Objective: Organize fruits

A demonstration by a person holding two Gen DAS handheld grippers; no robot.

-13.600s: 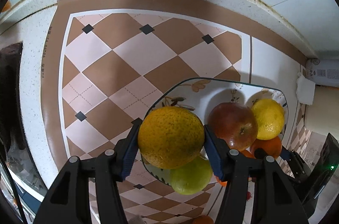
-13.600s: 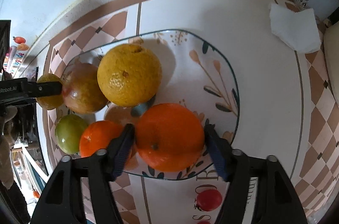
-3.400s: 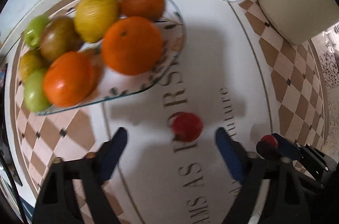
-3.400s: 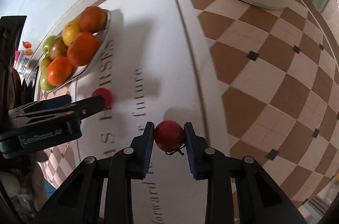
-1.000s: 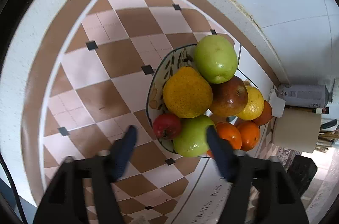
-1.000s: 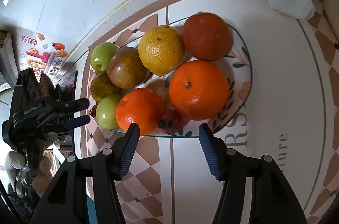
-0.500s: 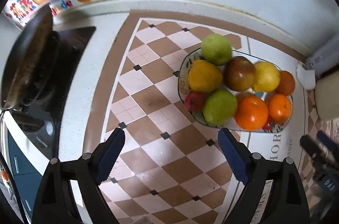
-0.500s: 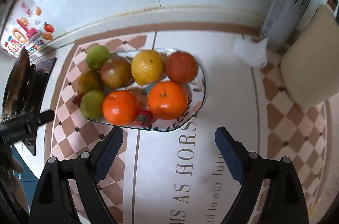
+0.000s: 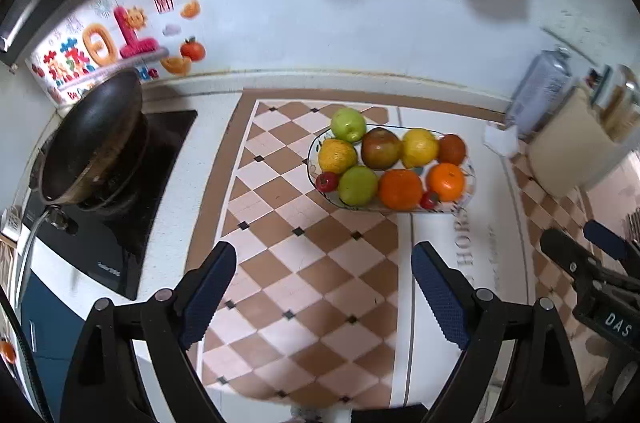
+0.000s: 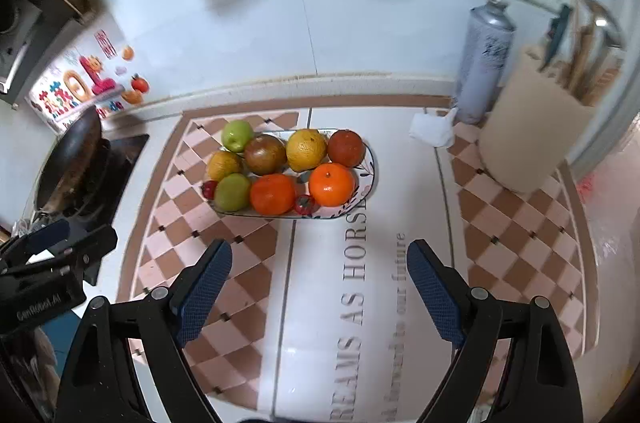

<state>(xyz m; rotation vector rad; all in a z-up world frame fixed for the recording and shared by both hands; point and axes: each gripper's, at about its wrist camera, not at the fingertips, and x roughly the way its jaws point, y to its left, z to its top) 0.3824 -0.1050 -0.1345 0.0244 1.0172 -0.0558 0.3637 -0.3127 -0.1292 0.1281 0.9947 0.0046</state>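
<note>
Glass plate [image 9: 468, 197], oblong with a leaf pattern, sits on the checked mat [image 9: 320, 263] toward the back edge of the counter [image 9: 208, 127], and it carries all the fruit you see. Along its far side lie a green apple [image 9: 348, 124], a brownish-red apple [image 9: 381, 147], a yellow citrus [image 9: 420, 147] and a dark orange [image 9: 451, 149]; along its near side lie a yellow-orange citrus [image 9: 337, 156], a second green fruit [image 9: 357, 185] and two bright oranges [image 9: 401, 189]. One small red fruit [image 9: 327, 181] rests at the plate's left end, another [image 9: 429, 199] between the two bright oranges at the near rim.

Your left gripper [image 9: 322, 287] hangs over the mat nearer the counter's front edge, jaws spread wide with nothing between the blue pads [image 9: 208, 291]. Your right gripper [image 10: 318, 287] is likewise spread wide and empty, well apart from the plate, over the lettered strip of the mat.

A dark wok [image 9: 88, 143] stands on the stove at the counter's left end. A spray can [image 10: 482, 63], a crumpled tissue [image 10: 432, 129] and a beige utensil holder [image 10: 528, 135] occupy the back right corner.
</note>
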